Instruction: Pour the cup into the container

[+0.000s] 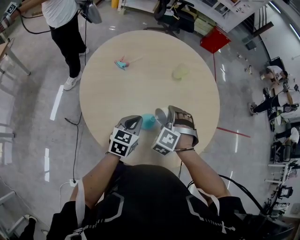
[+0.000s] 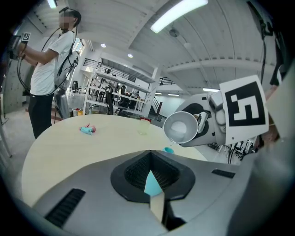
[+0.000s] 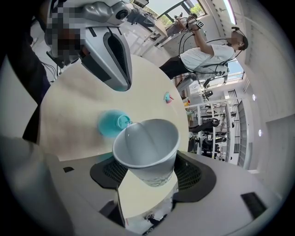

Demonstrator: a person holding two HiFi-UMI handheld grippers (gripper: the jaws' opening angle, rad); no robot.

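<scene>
Bright overhead strip light (image 2: 177, 14), glare streaks on glossy floor (image 1: 57, 102), strong fisheye edges, dark vignette corners.

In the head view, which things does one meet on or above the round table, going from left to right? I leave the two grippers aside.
small teal and pink object → teal container → white cup → pale green cup

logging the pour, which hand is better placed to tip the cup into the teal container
Right: the right gripper already grips the cup, tilted over the teal container; the left gripper holds no cup.
</scene>
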